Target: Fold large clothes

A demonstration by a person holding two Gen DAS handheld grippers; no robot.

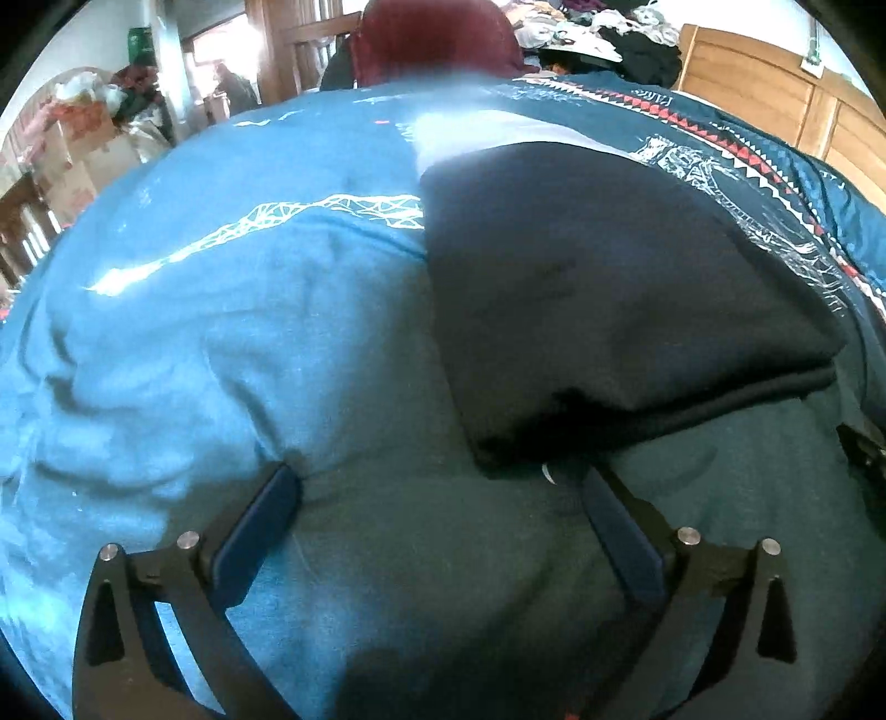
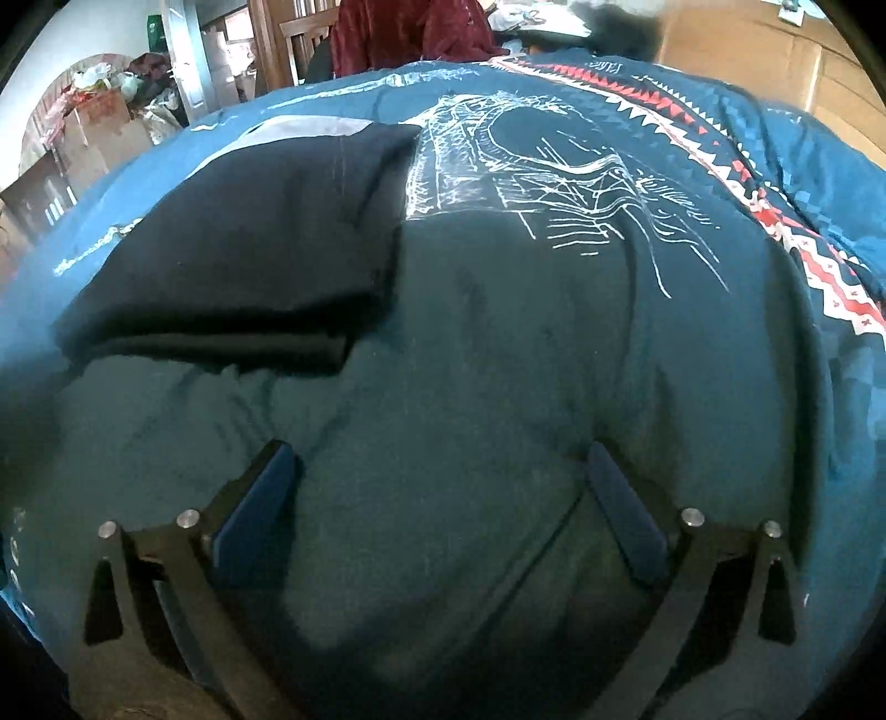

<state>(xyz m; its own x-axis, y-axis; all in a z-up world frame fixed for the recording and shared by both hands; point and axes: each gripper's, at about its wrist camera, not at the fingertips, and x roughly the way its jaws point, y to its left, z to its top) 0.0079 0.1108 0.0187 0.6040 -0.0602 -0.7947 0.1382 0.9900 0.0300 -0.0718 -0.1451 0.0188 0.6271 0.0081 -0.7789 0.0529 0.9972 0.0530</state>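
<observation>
A wide teal-blue bedspread [image 1: 194,343] printed with white line drawings is lying under both grippers and filling most of each view; in the right wrist view it [image 2: 498,387] is spreading out beneath and ahead of the fingers, with a large white sketch-like print ahead and slightly right of them. A band of red, white and dark zigzag trim [image 2: 775,221] is running along the bedspread's far right side, well ahead of the right gripper.

The large dark navy folded garment [image 1: 598,288] is resting on the bedspread. Seen from the left gripper, it is sitting ahead and to the right, its near folded edge reaching down to just above the right-hand fingertip. Seen from the right gripper, the same garment [image 2: 249,238] is lying ahead and to the left, apart from the fingers, with a pale grey panel showing at its far end.

Beyond the bedspread, a dark red cloth [image 1: 437,39] is hanging ahead of both grippers, a heap of mixed clothing [image 1: 609,27] is sitting to its right, and light wooden cabinet panels [image 1: 775,94] are standing far ahead on the right.

The left gripper [image 1: 437,487] is standing wide apart, its blue-padded fingers [image 1: 260,526] pressing down onto the bedspread and clasping nothing. The right gripper [image 2: 437,465] is likewise spread wide, its fingers [image 2: 626,515] resting on bare bedspread with nothing between them.
</observation>
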